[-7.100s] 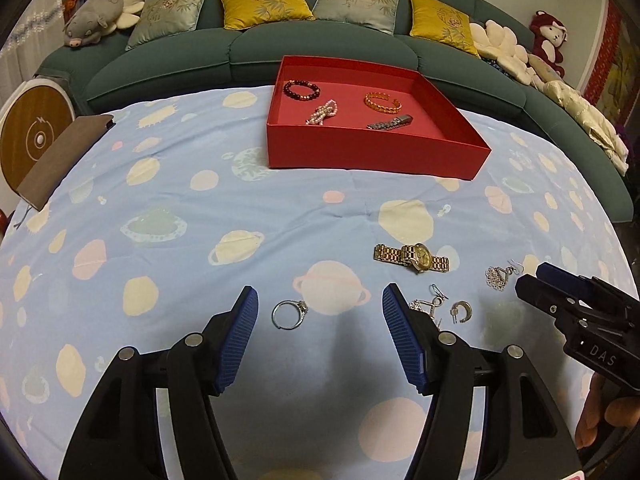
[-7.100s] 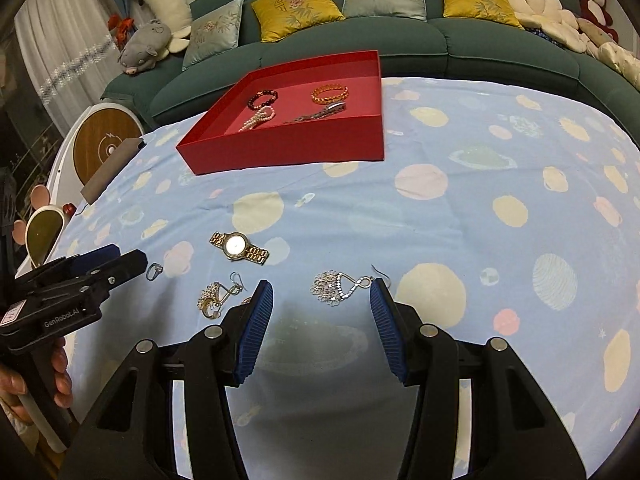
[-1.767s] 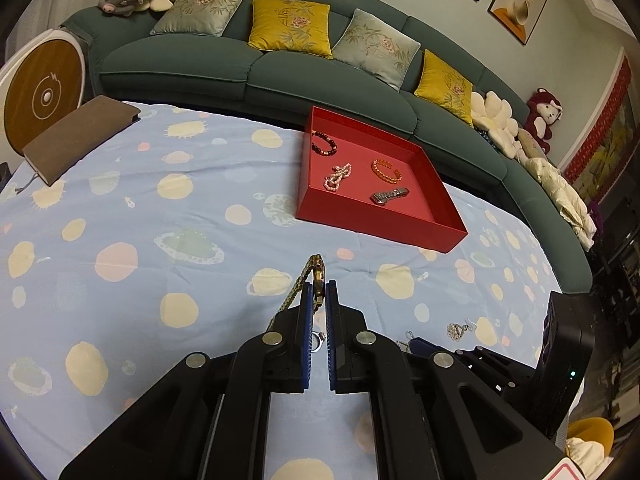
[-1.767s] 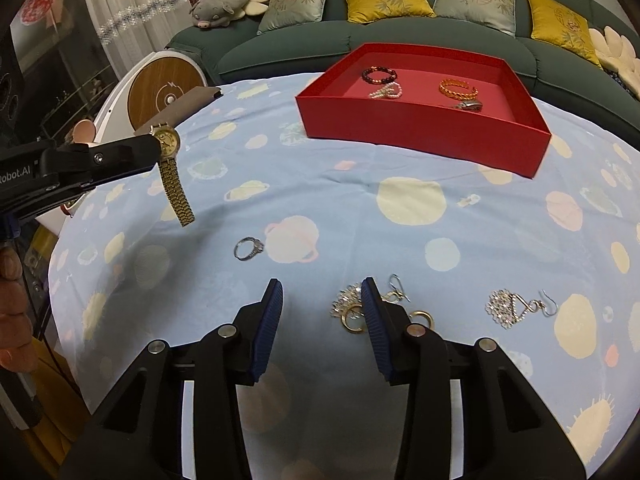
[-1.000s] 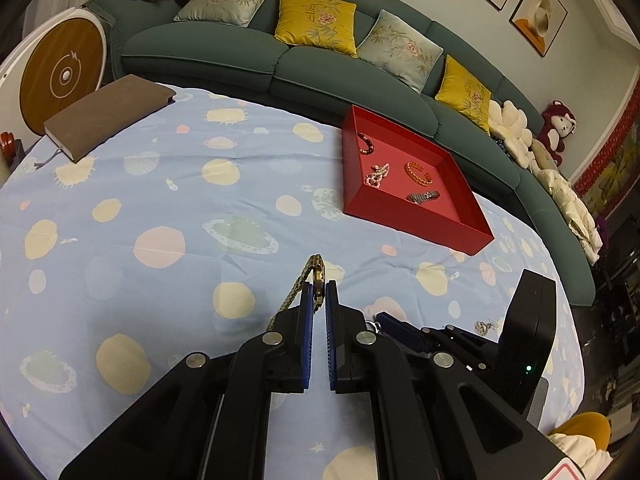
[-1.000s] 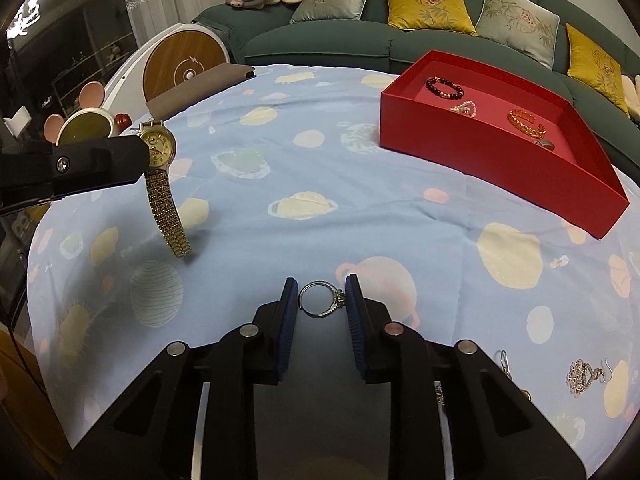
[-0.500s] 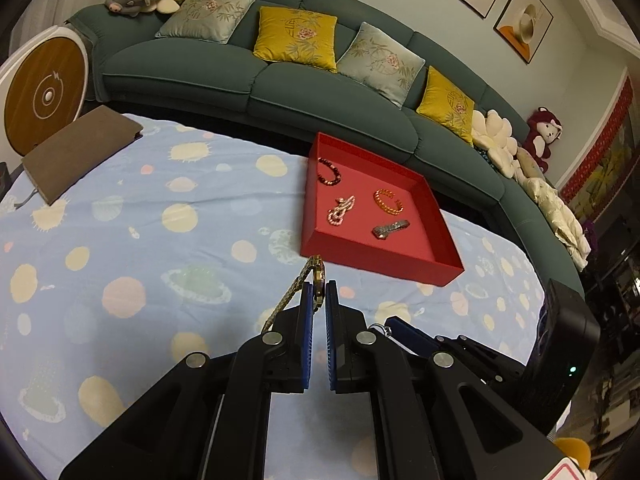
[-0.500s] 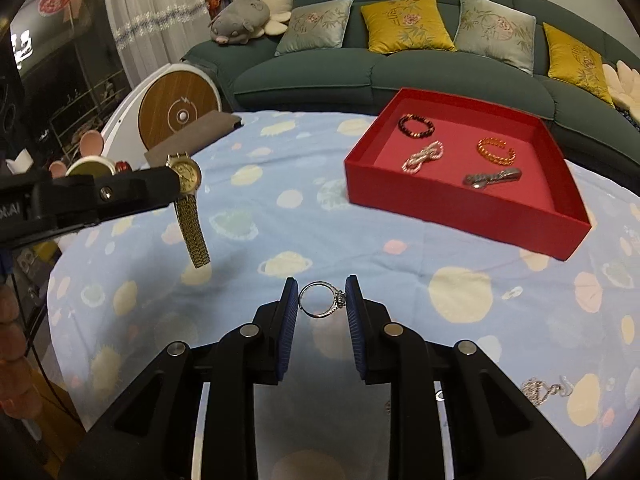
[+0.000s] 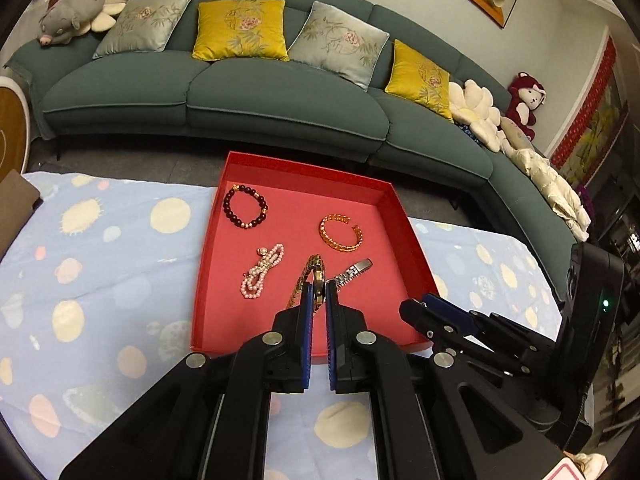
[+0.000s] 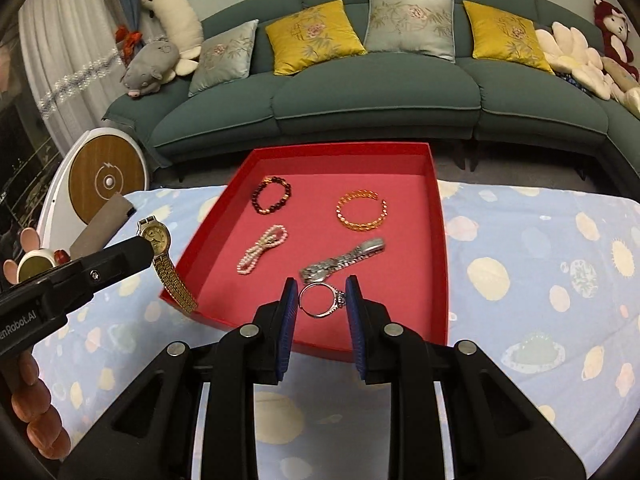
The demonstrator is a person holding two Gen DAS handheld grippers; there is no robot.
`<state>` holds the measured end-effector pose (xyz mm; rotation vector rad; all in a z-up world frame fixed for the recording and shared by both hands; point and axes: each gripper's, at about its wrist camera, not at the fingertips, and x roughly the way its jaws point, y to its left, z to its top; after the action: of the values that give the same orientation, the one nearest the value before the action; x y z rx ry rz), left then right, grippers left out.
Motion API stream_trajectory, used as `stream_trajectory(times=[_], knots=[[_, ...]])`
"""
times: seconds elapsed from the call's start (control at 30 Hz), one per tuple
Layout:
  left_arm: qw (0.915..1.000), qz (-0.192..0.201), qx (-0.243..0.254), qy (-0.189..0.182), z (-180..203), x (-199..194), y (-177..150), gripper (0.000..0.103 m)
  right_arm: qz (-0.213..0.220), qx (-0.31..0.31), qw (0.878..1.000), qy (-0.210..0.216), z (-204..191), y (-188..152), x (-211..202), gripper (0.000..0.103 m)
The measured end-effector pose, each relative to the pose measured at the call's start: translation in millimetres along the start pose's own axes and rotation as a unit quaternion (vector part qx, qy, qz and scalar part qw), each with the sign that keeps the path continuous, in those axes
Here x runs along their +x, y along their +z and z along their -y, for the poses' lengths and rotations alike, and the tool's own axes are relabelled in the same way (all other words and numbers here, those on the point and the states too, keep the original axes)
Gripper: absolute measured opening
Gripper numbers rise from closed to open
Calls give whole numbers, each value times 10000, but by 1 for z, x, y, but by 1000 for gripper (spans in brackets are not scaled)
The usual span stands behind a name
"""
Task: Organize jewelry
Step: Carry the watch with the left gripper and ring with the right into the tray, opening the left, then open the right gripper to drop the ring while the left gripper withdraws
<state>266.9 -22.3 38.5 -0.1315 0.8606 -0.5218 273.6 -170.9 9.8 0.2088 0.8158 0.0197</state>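
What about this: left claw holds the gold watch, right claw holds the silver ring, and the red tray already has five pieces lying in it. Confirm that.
Not quite: the red cardboard tray holds four pieces, not five, as the right wrist view shows. The left claw does grip the gold metal watch, and the right claw the silver ring.

Red tray (image 10: 438, 240) open-topped, low walls only barrier at rim. Floor crowded in middle: beaded bracelet (image 10: 271, 195), gold bangle (image 10: 362, 210), pearl strand (image 10: 262, 249), silver watch (image 10: 342, 261). Bare floor along near wall and right side. Left gripper (image 10: 146, 254) with gold watch (image 10: 166, 264) hangs at tray's left corner, right gripper (image 10: 322, 300) with ring (image 10: 321, 300) over near wall, close together. Tablecloth (image 10: 540, 280) right of tray unobstructed.
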Motion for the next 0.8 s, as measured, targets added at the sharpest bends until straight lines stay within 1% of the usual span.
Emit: stream_trajectory(times=[0.07, 0.13, 0.23, 0.27, 0.3, 0.33, 0.37, 0.43, 0.47, 0.5, 0.57, 0.67, 0.73, 0.8], knots=[[9999, -104, 88, 104, 1, 15, -2, 4, -110, -7, 9999, -50, 6, -1, 11, 24], [9994, -185, 151, 238, 1, 28, -5, 4, -179, 15, 9998, -3, 10, 0, 18, 24], [9993, -268, -145, 197, -9, 41, -5, 4, -144, 18, 9999, 45, 12, 2, 22, 25], [9992, -257, -205, 236, -12, 42, -5, 4, -114, 28, 9999, 27, 13, 3, 22, 25], [9990, -224, -264, 296, -14, 42, -5, 7, -95, 48, 9999, -7, 14, 2, 21, 33], [9988, -192, -308, 340, -16, 41, -5, 8, -62, 85, 9999, -56, 15, 3, 18, 38], [9986, -158, -337, 372, -18, 38, -4, 8, 25, 151, 9999, -65, 17, 3, 13, 46], [9985, -45, -354, 407, -20, 27, 1, 13, 193, 240, 9995, -29, 19, 8, -1, 47], [9984, 38, -354, 432, -19, 21, 3, 22, 288, 266, 9992, -17, 20, 10, -9, 47], [9982, 176, -348, 458, -18, 10, 5, 26, 398, 276, 9988, -2, 21, 11, -19, 47], [9977, 384, -285, 480, -13, -7, 7, 27, 623, 240, 9978, 4, 19, 13, -43, 48], [9970, 581, -311, 406, -6, -37, 3, 30, 886, 165, 9959, -77, 17, 6, -82, 55], [9967, 640, -331, 362, -1, -56, -6, 33, 1022, 180, 9945, -111, 16, 1, -104, 56], [9969, 629, -299, 365, 4, -71, -16, 38, 1121, 284, 9933, -38, 18, -6, -120, 57]])
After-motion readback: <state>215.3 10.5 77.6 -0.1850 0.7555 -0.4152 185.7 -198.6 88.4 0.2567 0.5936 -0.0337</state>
